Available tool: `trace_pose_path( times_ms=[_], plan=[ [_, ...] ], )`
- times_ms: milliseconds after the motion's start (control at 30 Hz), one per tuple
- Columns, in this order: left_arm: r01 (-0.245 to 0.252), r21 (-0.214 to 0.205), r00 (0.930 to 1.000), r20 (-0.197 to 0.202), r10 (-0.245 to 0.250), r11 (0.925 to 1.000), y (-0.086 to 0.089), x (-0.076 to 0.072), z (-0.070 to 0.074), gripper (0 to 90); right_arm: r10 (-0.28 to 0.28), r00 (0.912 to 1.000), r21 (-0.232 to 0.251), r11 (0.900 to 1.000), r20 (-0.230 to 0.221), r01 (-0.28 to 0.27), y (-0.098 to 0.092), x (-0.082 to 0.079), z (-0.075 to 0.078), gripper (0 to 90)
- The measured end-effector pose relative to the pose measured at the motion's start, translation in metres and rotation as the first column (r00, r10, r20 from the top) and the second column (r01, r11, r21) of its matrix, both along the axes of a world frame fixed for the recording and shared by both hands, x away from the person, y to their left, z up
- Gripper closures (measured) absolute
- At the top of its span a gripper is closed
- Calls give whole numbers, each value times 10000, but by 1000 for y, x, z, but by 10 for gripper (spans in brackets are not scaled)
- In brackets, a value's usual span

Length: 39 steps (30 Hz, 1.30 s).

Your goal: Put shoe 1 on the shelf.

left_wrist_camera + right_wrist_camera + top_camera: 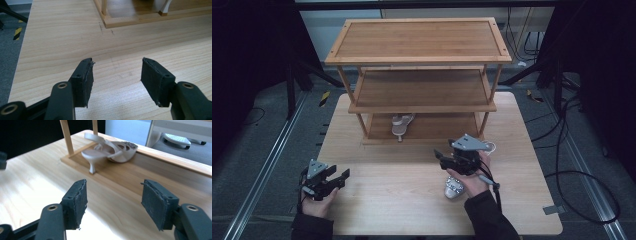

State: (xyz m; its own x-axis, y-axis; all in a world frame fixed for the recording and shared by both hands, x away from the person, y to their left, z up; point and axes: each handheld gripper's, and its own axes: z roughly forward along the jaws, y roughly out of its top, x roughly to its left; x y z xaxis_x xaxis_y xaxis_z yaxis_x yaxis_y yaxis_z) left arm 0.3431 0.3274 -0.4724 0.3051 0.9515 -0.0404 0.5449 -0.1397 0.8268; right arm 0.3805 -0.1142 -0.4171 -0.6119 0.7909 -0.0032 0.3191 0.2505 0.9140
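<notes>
- Your right gripper [443, 156]: jaws released, empty, black ribbed pads.
- Your left gripper [343, 176]: jaws released, near tabletop's [412, 200] left edge.
- Pale slingback heel [110, 150] on wooden rack's [417, 40] bottom shelf.
- Second shoe [453, 187] beside your right hand.

pale grey shoe [110, 151], light wooden shelf [417, 40]

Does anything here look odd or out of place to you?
One pale heeled shoe stands on the bottom shelf of the wooden rack, but its likely mate lies out on the table, partly under the right hand. Both grippers' jaws are open and hold nothing.
</notes>
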Motion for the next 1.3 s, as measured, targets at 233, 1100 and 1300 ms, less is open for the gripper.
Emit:
trace_pose_path(
  times_ms=[233,1100,1300],
  plan=[
    [43,93,10000,-52,-42,9999,-3,1,-1,425,173,9997,-190,9997,199,-169,-45,-30,-17,468],
    [192,110,9997,-139,-190,9998,-6,1,-2,437,891,9807,-585,9932,-1739,-1006,-81,-58,-74,811],
    [207,143,9997,-154,-205,9997,-6,1,-2,438,1048,9777,-765,9898,-1818,-1203,-72,-55,-76,842]
  ],
)
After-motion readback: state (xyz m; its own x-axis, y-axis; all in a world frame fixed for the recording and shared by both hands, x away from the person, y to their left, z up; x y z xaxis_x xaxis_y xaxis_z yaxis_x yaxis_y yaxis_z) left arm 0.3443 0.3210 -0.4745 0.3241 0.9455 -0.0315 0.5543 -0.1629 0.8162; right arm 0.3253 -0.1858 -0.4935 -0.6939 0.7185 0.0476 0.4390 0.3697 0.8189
